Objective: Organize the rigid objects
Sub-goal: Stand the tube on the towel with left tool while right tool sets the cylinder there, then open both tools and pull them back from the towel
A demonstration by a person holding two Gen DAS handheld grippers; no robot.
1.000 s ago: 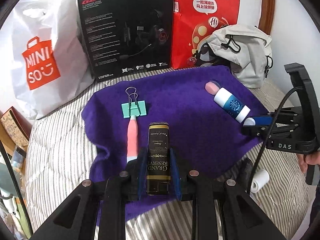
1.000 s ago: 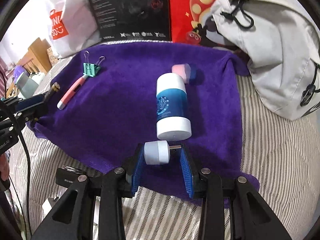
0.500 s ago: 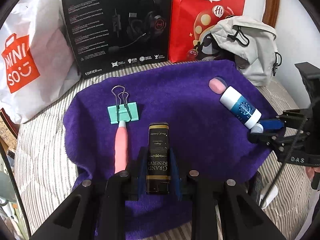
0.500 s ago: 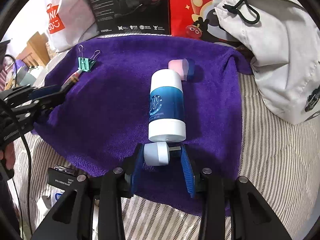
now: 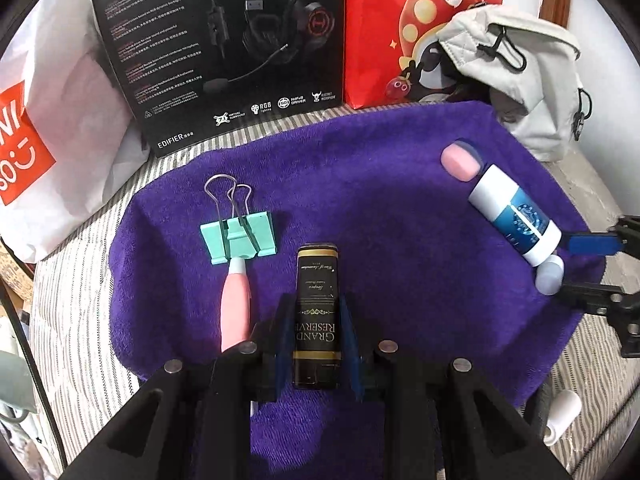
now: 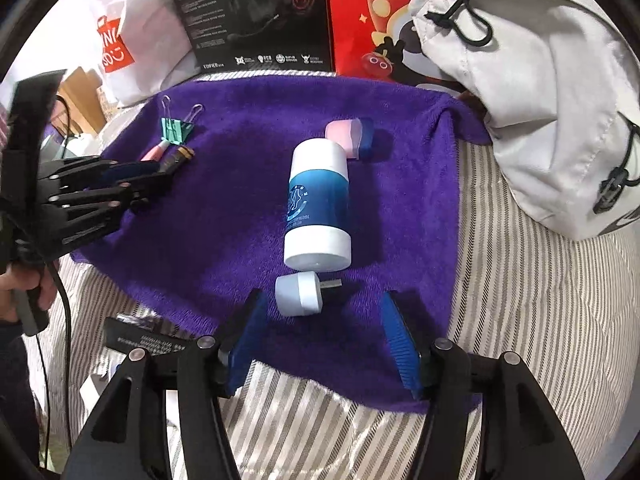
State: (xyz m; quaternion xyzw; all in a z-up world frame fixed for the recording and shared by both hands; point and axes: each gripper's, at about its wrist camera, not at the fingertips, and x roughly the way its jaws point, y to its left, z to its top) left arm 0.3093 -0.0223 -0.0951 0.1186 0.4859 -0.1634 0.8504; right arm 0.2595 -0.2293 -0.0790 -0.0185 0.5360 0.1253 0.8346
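Note:
My left gripper (image 5: 316, 320) is shut on a black and gold "Grand Reserve" box (image 5: 317, 312), low over the purple towel (image 5: 380, 208), beside a pink pen (image 5: 236, 312) and a teal binder clip (image 5: 239, 238). My right gripper (image 6: 320, 332) is open; the pale blue plug adapter (image 6: 298, 294) lies free on the towel between its fingers, just below the white and blue bottle (image 6: 318, 208). A pink and blue eraser (image 6: 350, 136) lies past the bottle. The left gripper also shows in the right wrist view (image 6: 176, 162).
A black headset box (image 5: 224, 44), red paper bag (image 5: 416, 28) and white Miniso bag (image 5: 48, 120) stand behind the towel. A grey backpack (image 6: 532, 92) lies at the right. A small white item (image 5: 564, 416) lies on the striped bedding (image 6: 540, 320).
My right gripper has opened and let go of the plug adapter, which now rests on the towel by the bottle's base. My left gripper carried the box forward toward the binder clip.

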